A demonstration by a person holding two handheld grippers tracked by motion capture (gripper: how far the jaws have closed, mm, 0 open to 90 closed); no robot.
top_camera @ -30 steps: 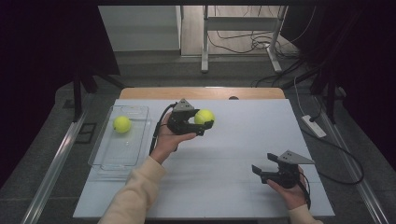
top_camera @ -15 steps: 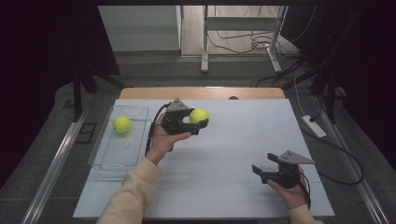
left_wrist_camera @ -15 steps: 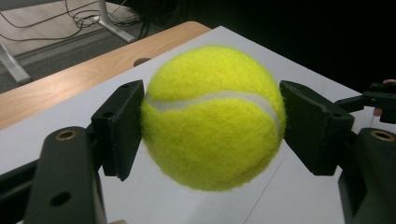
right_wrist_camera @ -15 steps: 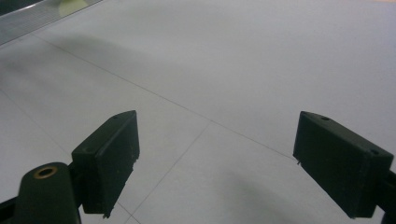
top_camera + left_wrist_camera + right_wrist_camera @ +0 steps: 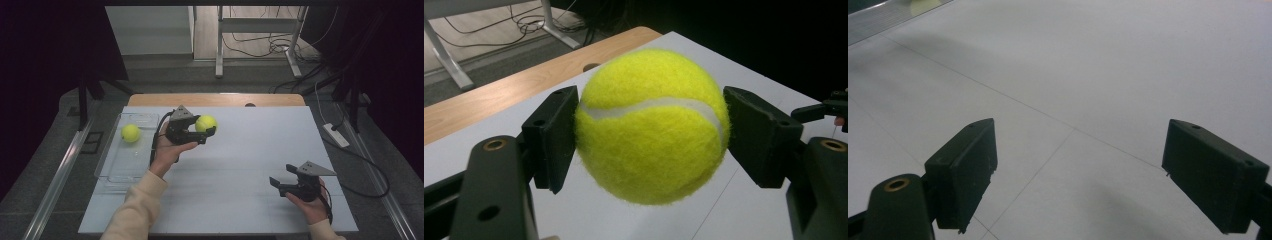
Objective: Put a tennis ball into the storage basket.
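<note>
Two tennis balls are showing: one is lying in the clear tray (image 5: 112,167) at left, while the tennis ball (image 5: 205,123) is sitting clamped between the left gripper (image 5: 197,134) jaws above the table (image 5: 240,170). Farther right, the right gripper (image 5: 279,183) is hovering, jaws apart, nothing between them.

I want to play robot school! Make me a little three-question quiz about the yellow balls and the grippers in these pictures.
1. True or false: the left gripper is shut on a fuzzy yellow tennis ball.
2. Where does the second yellow tennis ball lie?
A. in the clear plastic tray
B. on the wooden strip of the table
C. between the right gripper's jaws
3. Fill in: the right gripper is ____ with nothing between its jaws.

Key:
1. True; its pads press the ball from both sides, and the ball is held off the white table top.
2. A
3. open
</note>
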